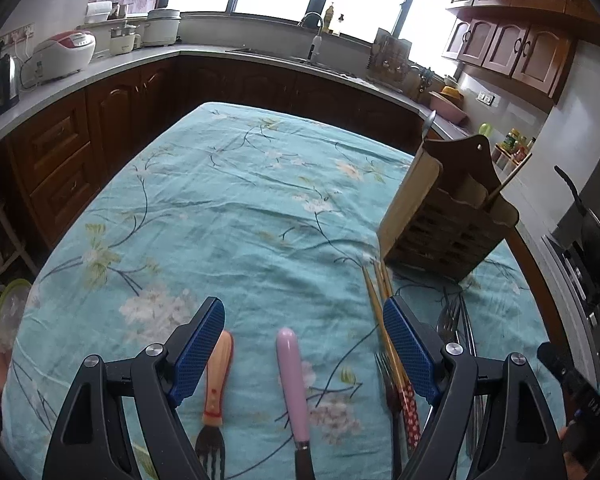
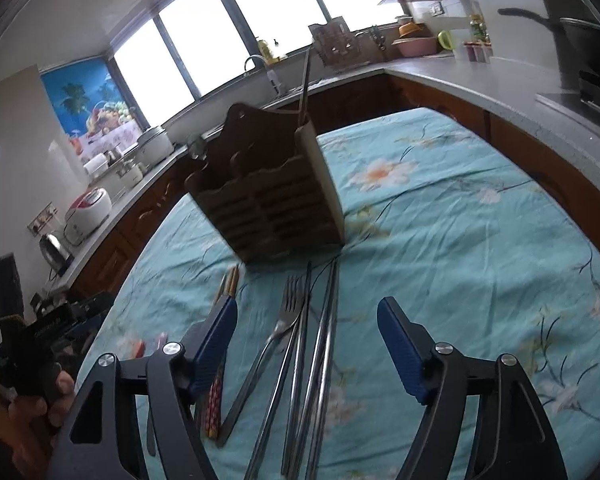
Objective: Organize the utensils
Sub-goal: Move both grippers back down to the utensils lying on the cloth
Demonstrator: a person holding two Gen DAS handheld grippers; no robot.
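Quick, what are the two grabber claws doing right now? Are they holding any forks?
Left gripper: jaws open, holding nothing, above the pink-handled utensil.
Right gripper: jaws open, holding nothing, above the metal fork and metal chopsticks.

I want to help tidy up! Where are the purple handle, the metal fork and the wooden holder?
purple handle (image 1: 292, 376), left wrist view, middle of the handle.
metal fork (image 2: 292, 292), right wrist view, its tines.
wooden holder (image 2: 276, 208), right wrist view, slatted front.
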